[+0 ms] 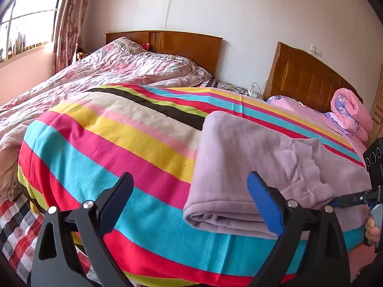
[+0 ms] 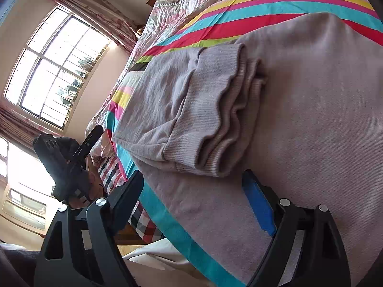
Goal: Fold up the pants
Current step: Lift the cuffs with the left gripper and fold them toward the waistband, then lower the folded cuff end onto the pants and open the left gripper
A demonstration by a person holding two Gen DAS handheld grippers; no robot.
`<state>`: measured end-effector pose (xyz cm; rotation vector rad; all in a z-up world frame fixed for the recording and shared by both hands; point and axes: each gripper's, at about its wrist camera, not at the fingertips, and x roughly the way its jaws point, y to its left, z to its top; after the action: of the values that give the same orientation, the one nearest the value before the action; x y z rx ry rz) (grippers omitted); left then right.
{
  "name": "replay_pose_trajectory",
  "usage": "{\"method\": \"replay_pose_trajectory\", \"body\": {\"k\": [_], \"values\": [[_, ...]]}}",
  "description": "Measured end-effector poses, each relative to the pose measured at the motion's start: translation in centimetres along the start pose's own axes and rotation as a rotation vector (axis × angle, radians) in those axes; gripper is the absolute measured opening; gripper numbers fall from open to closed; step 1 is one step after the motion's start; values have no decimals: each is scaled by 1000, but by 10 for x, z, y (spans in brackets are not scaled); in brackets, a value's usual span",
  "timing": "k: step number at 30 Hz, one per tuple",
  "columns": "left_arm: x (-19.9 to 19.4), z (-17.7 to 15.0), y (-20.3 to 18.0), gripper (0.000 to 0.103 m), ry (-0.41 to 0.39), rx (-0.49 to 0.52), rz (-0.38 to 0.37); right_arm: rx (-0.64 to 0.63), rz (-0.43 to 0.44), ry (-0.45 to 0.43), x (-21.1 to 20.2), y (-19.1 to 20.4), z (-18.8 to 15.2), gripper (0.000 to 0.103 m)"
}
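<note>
Here the pants point(image 1: 251, 157) lie folded on the striped blanket point(image 1: 107, 143), their near fold by the bed's near edge. The left gripper point(image 1: 191, 201) stands wide open, empty, over bare blanket left of them. The right gripper point(image 2: 191, 196) gapes over the near fold, gripping nothing. A pink quilt point(image 1: 107, 71) lies far left.

Folded lilac pants point(image 1: 241, 167) lie on striped bed point(image 1: 115, 143)

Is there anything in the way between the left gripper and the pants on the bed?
Nothing visible. The left gripper is open, right at the near folded edge of the pants, with only the striped blanket underneath.
</note>
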<state>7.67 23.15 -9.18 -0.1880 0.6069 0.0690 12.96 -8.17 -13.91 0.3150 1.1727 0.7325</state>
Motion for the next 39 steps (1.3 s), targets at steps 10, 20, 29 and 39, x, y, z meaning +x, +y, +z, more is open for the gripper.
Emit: {"method": "replay_pose_trajectory", "body": {"k": [10,20,29,39], "values": [[-17,-39,9,96,36,-10,-54,148,35,-61,24,-10,34,48],[-14,-35,-13,96,33,23,-81,-105,27,-223,-8,85,94,16],[25,-17,14,96,113,-26,36,-292,34,-370,-50,155,127,15],[35,-33,11,102,153,80,30,97,-91,-191,3,-33,7,15]]}}
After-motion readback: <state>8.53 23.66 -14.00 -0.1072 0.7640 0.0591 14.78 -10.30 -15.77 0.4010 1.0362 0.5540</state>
